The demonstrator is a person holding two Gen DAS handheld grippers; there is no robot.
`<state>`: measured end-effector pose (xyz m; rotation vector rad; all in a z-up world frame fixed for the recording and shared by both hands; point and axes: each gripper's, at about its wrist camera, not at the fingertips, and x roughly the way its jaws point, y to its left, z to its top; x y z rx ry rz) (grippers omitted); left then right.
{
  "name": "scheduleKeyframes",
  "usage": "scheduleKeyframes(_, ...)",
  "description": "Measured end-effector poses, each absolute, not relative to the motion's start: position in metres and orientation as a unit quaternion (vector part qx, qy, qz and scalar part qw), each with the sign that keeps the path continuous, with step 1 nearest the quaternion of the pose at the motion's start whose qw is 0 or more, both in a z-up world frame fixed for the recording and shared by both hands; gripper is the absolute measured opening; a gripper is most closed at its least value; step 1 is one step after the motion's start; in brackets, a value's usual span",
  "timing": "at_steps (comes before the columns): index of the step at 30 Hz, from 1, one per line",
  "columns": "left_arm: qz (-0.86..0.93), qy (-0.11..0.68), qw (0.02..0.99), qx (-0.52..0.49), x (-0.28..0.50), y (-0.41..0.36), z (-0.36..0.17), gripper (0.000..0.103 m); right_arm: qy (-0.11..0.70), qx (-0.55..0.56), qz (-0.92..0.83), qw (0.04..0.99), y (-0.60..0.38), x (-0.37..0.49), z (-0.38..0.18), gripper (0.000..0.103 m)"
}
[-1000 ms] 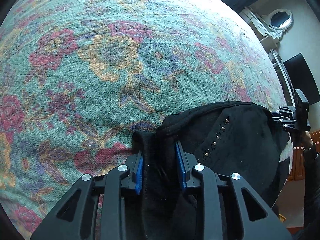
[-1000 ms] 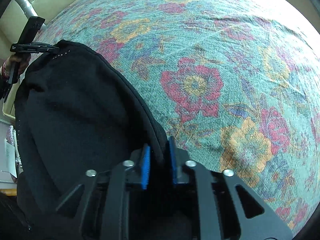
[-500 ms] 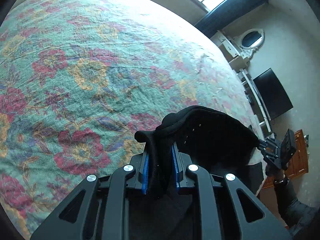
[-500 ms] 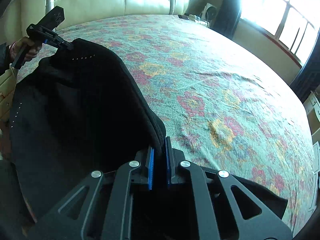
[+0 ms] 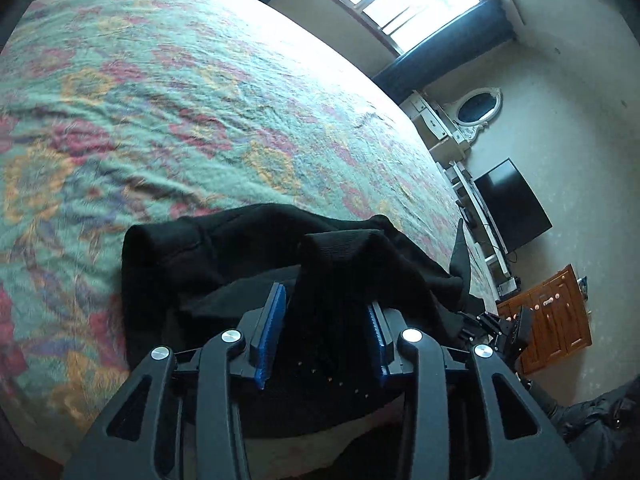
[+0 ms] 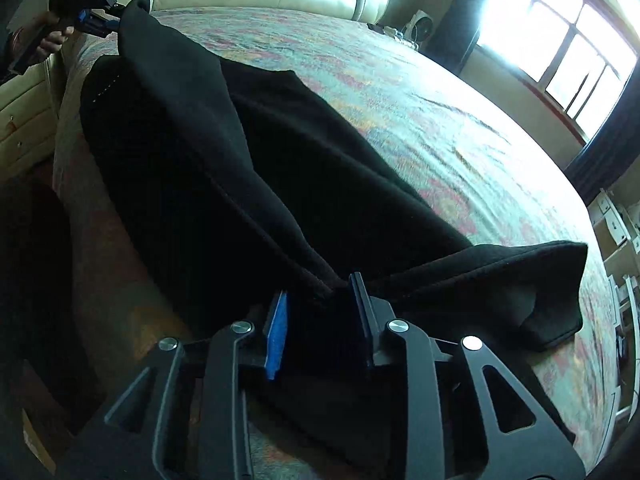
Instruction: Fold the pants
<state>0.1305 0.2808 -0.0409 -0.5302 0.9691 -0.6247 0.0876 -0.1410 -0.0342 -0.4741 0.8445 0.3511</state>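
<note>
Left wrist view showed the left gripper (image 5: 326,326) at the near edge of the bed (image 5: 224,92), its jaws opening with a ridge of the black pants (image 5: 248,248) standing loosely between the blue pads (image 5: 271,334); the cloth no longer looked pinched, so the claw read as released rather than clenched. Ahead of the claw and to its left, the rest of the garment lay slumped on the floral bedspread in a heap. Low to the claw's right, the right gripper (image 5: 490,326) sat at the same bed edge. Right wrist view gave the matching picture: the right gripper's (image 6: 322,320) jaws were also opening, a seam of the pants (image 6: 280,152) running up between the pads with clear gaps on both sides. From that claw the fabric stretched away to the far left, where the left gripper (image 6: 90,20) met its other end. Both ends seemed to have been held so the pants could be drawn flat across the bedspread, and letting go here probably set them down for the next fold.

Compared with half a second earlier, both sets of pads had parted from a tight pinch, and the garment had sunk from a taut raised span to a slack lie on the bed
</note>
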Motion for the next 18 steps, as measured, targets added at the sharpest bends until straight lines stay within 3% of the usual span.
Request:
scheduleKeyframes(1, -0.286, 0.447, 0.808, -0.254, 0.124, 0.285, -0.042, 0.041, 0.404, -0.222, 0.169, 0.871, -0.139, 0.085, -0.033, 0.042)
scheduleKeyframes(3, -0.268, 0.441, 0.818, -0.256, 0.110, 0.288, -0.041, 0.041, 0.405, -0.202, 0.176, 0.874, -0.136, 0.081, -0.026, 0.065)
scheduleKeyframes(6, -0.264, 0.410, 0.826, -0.282, 0.090, 0.297, -0.041, 0.043, 0.417, -0.175, 0.181, 0.873, -0.134, 0.074, -0.022, 0.069)
scheduleKeyframes(9, -0.228, 0.390, 0.842, -0.293, 0.068, 0.309, -0.046, 0.065, 0.439, -0.134, 0.187, 0.869, -0.140, 0.073, -0.018, 0.069)
scheduleKeyframes(18, -0.172, 0.416, 0.785, -0.426, 0.052, 0.307, -0.098, 0.067, 0.431, 0.035, 0.237, 0.870, -0.132, 0.090, 0.022, 0.077)
